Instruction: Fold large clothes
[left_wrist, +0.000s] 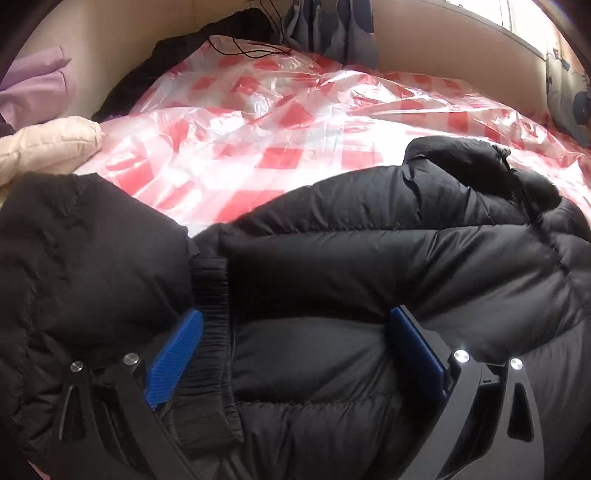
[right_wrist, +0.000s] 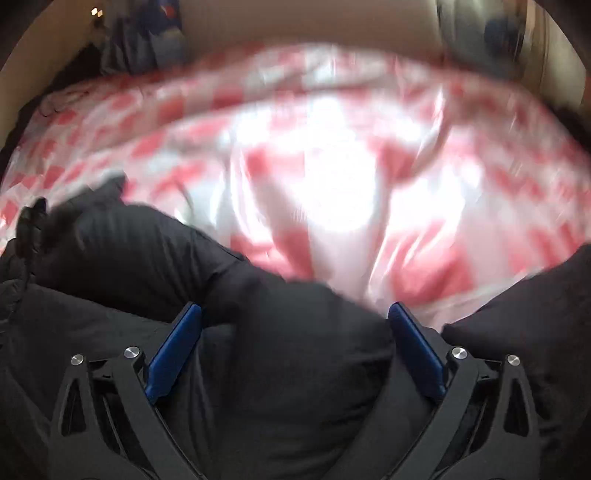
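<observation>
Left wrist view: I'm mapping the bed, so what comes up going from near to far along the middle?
Left gripper, open → black puffer jacket → red-and-white checked plastic sheet → black cord → grey hanging fabric.

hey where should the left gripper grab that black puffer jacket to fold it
Probably the ribbed elastic cuff of the black puffer jacket: thin and flat, unlike the bulky quilting. It runs lengthwise just inside the near blue pad of the left gripper, so come from above, jaws open across it.

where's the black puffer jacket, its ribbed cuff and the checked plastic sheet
black puffer jacket (left_wrist: 406, 258), left wrist view, quilted body panel
ribbed cuff (left_wrist: 208, 295), left wrist view, elastic band
checked plastic sheet (left_wrist: 295, 122), left wrist view, crinkled middle
</observation>
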